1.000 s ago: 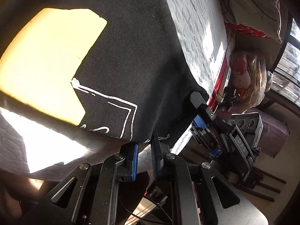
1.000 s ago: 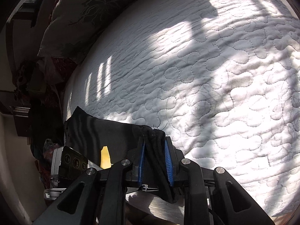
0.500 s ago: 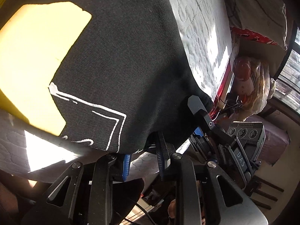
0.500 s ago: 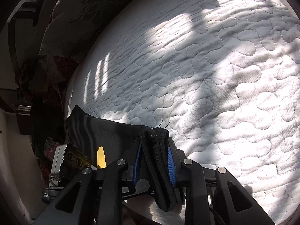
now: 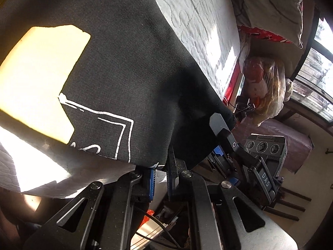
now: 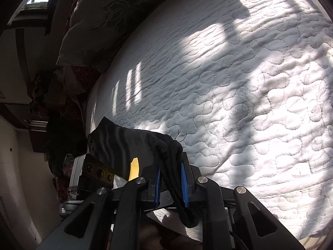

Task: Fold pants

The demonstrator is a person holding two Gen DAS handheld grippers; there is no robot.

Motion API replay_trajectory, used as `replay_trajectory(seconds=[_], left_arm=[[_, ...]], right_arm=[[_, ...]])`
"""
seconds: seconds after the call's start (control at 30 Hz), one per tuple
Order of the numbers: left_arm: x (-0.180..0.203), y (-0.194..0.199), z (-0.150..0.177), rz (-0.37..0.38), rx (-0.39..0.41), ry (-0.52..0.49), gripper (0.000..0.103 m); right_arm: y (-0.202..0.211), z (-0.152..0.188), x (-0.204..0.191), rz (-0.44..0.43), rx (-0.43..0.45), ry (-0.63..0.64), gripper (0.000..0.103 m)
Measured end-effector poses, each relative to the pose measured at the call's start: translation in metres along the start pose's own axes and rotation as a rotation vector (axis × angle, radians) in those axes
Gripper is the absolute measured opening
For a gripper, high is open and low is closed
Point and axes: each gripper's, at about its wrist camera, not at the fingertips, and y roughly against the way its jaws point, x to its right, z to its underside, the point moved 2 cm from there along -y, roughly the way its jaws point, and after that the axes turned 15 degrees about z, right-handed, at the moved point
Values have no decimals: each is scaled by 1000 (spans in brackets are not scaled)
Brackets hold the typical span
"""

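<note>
We're in a home bedroom: a white quilted mattress cover (image 6: 239, 87) fills the view, a big floral-patterned pillow (image 6: 108, 18) sits at its head, a plastic-wrapped stuffed toy (image 5: 261, 79) sits beside the bed, and sunlight comes through a barred window (image 5: 314, 77).

The black knit pants with a yellow patch and white line print (image 5: 129, 79) run off the left wrist view's top and left edges; their full extent cannot be judged. Their hem covers the left gripper's blue-padded fingers (image 5: 150, 180), so the grip cannot be confirmed. The white printed lettering is cut off by the hem fold and unreadable. The white quilted bed (image 6: 239, 95) runs past the right wrist view's edge.
</note>
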Motion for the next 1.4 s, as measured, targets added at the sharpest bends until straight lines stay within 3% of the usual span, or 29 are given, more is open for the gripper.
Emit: replay_trajectory(seconds=[0.17, 0.4, 0.7, 0.83, 0.9, 1.07, 1.23, 1.33, 1.4], left_arm=[[3, 20, -1, 47, 20, -1, 6], [-7, 78, -13, 146, 85, 22, 6], [-40, 157, -41, 236, 212, 100, 6], [-57, 188, -51, 236, 281, 125, 6], [-69, 204, -53, 202, 316, 135, 6], [-90, 231, -58, 180, 365, 181, 8], [-90, 267, -49, 139, 435, 129, 26], [-84, 279, -44, 104, 475, 76, 32], [-81, 280, -42, 93, 475, 56, 39]], right_arm=[[4, -1, -25, 11, 3, 24, 16], [0, -7, -86, 9, 3, 88, 16], [-56, -10, -185, -15, -68, 178, 16], [-90, -8, -222, -44, -102, 193, 19], [-108, -8, -232, -63, -134, 182, 20], [-142, -2, -242, -32, -183, 159, 28], [-110, 6, -246, -79, -101, 194, 41], [-85, 14, -230, -104, -41, 179, 54], [-72, 22, -216, -118, -12, 163, 55]])
